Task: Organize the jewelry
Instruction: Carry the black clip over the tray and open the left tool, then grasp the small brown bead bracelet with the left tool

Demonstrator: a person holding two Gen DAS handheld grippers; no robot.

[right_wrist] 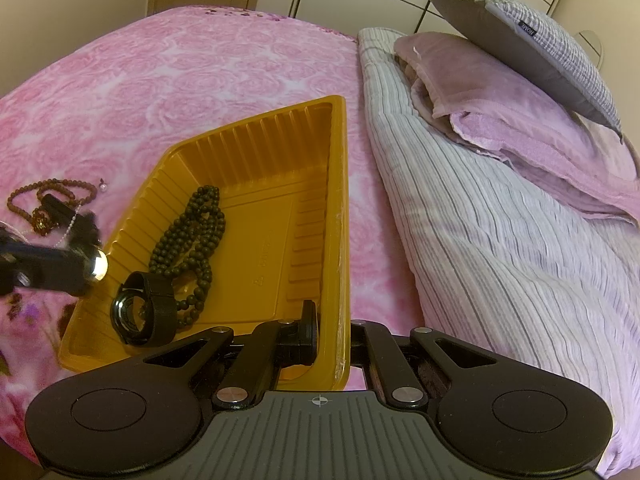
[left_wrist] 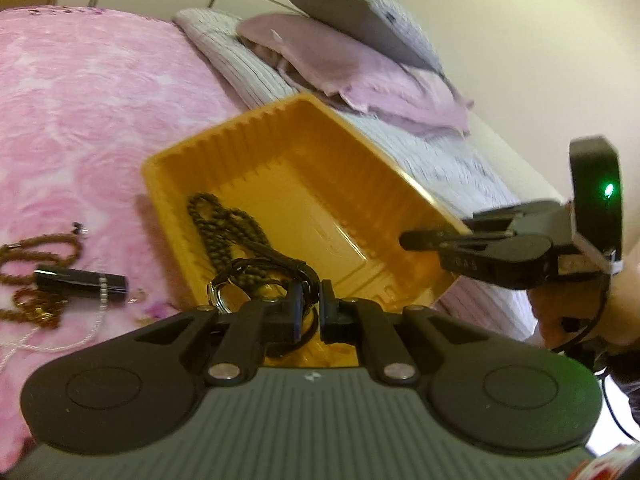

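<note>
Right gripper (right_wrist: 334, 340): I'm clamped on the yellow tray (right_wrist: 340, 216) rim; a slip would tip it.
Left gripper (left_wrist: 318, 312): closed, empty; may snag the watch (right_wrist: 140, 312) just ahead.

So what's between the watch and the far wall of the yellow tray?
In the right wrist view, dark beads lie between the watch and the tray far wall.

bed (right_wrist: 208, 80) — tray (right_wrist: 339, 200); brown beads (right_wrist: 24, 196); pillow (right_wrist: 500, 240)
</note>
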